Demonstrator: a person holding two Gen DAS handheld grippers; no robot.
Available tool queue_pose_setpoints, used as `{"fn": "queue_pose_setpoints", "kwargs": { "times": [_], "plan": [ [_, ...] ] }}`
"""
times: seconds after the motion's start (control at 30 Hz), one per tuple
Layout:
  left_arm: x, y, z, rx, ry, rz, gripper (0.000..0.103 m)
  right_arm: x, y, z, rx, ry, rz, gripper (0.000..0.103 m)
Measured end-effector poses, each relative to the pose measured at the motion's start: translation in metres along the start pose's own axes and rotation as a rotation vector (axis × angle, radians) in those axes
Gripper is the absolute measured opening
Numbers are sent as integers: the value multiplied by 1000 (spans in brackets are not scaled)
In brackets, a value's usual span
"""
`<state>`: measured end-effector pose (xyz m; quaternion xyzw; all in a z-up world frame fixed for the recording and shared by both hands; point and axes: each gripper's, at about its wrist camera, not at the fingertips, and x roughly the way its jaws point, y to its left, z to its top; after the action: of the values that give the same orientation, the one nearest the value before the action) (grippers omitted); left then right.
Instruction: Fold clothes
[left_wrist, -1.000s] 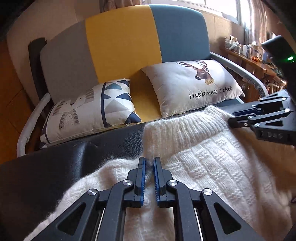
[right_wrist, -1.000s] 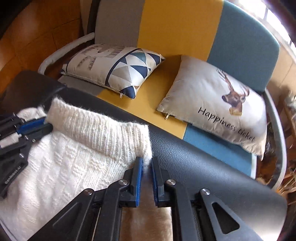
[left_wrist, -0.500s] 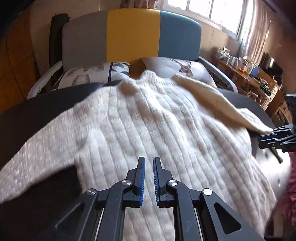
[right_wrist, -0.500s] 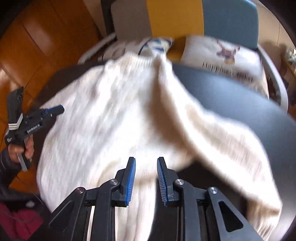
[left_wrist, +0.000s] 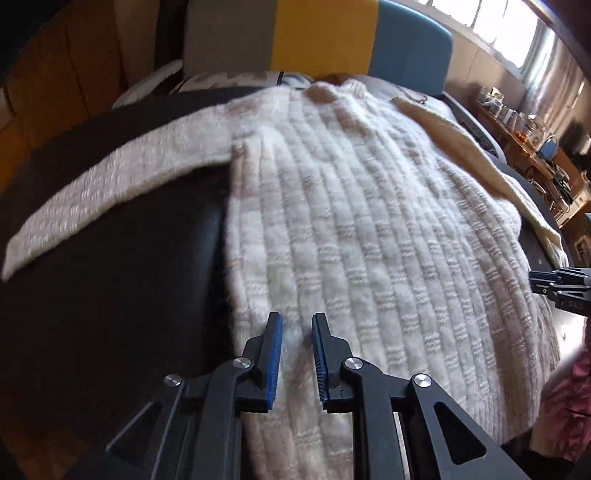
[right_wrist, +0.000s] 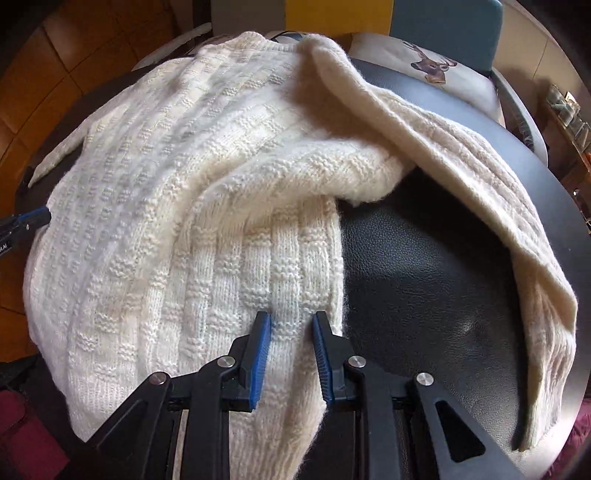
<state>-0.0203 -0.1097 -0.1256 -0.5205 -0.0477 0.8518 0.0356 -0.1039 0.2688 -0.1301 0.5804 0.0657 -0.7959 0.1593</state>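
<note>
- Since a second ago both claws have drawn back from the sweater's far edge by the sofa to its near hem, and the cream knit sweater (right_wrist: 192, 192) now lies spread over the black bench (right_wrist: 424, 266) instead of bunched under them.
- Left claw (left_wrist: 297, 325): jaws opening, a little apart; knit lies between the blue pads, which do not seem to press on it.
- Right claw (right_wrist: 291, 323): jaws a little apart over the hem near its right edge, knit between them, no visible pinch.
- Sweater: body runs from 6 o'clock up to the collar at 12 o'clock, near the sofa (left_wrist: 325, 40) and the deer cushion (right_wrist: 428, 66).
- Left sleeve (left_wrist: 110, 184) stretches out flat toward 9 o'clock in the left view.
- Right sleeve (right_wrist: 461, 177) arcs loose from 12 round to 4 o'clock in the right view, with a ruck in the body beside it.
- Progress, as I judge it: laying out is roughly done; no fold is made yet. Smoothing the ruck, folding both sleeves in and doubling the body all remain.
</note>
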Motion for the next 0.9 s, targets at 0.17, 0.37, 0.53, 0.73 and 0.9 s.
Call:
{"fn": "queue_pose_setpoints", "kwargs": {
  "times": [0.17, 0.37, 0.53, 0.73, 0.9],
  "plan": [
    [-13, -8, -7, 59, -46, 107, 20, -1, -1, 0, 19, 6, -12, 24],
    [-14, 1, -12, 29, -30, 103, 38, -1, -4, 0, 37, 15, -9, 24],
    [-1, -21, -11, 122, -30, 142, 8, -3, -3, -2, 23, 38, -55, 23],
    [8, -22, 4, 163, -9, 142, 8, -13, -16, -24, 81, 66, -106, 23],
    [-13, -4, 9, 103, -15, 118, 11, -25, -26, -46, 149, 78, -107, 23]
  ]
}}
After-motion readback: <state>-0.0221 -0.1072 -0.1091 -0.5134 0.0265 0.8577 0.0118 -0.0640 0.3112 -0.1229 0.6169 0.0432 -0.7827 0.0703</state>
